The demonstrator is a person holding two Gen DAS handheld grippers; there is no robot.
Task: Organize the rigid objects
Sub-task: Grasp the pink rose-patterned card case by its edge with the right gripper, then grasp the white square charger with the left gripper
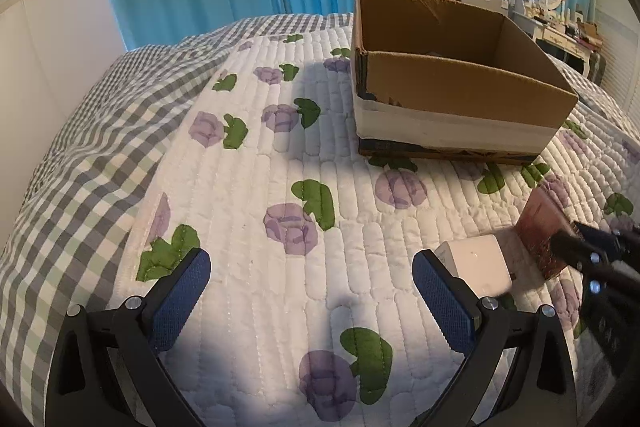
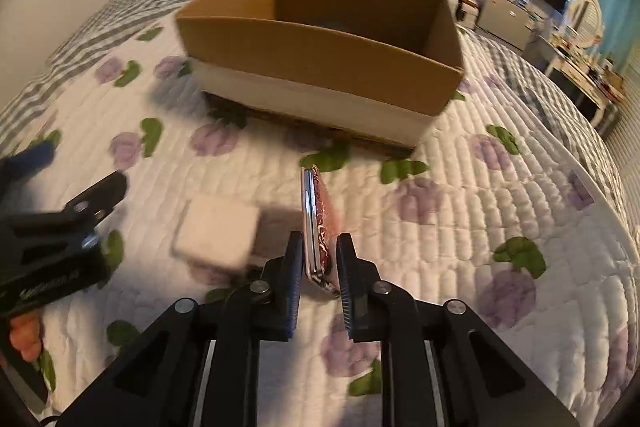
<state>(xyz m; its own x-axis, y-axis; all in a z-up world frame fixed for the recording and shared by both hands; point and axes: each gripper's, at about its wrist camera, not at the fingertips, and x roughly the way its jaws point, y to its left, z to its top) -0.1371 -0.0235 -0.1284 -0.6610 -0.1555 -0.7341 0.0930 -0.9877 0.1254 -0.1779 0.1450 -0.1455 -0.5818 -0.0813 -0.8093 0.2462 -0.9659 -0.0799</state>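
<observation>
The right hand-held gripper (image 2: 319,259) has clamped onto a thin red case (image 2: 320,223) standing on edge on the bed (image 2: 460,227), mid-quilt, near the box (image 2: 320,55). The left hand-held gripper (image 1: 310,283) gapes wide, empty, just beside a white block (image 1: 476,263).

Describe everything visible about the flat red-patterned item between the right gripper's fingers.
The flat item is thin and rigid, red with white swirls on one face and a shiny silver edge. It stands on edge on the quilt, pointing toward the cardboard box, clamped by the right gripper, beside a white box.
</observation>
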